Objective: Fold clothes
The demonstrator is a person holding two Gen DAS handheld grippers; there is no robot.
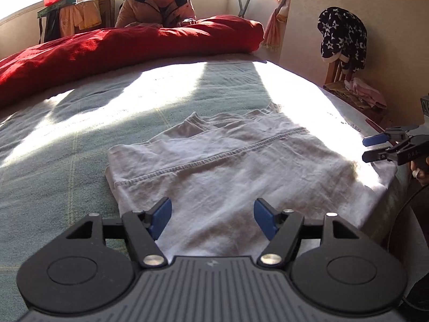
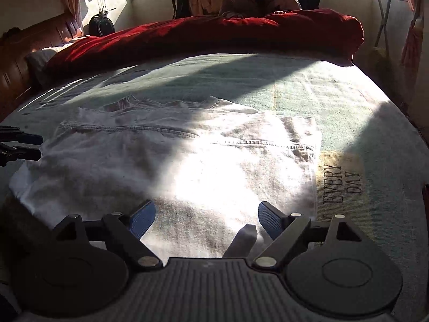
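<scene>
On the bed (image 1: 80, 112): white garment (image 1: 228, 166) lies folded flat, near edge.
Left tool (image 1: 213, 218): jaws spread wide, empty, over garment's near edge.
Right tool (image 2: 206, 220): likewise agape, empty; glare perhaps hides contact.
Beyond garment: red quilt (image 1: 120, 45).

Bed (image 1: 80, 134) open beyond the white garment (image 1: 228, 166) up to the red duvet (image 1: 120, 45), which blocks the far edge; a person (image 1: 158, 2) leans on it. Chair (image 1: 346, 80) beside bed's corner.
</scene>
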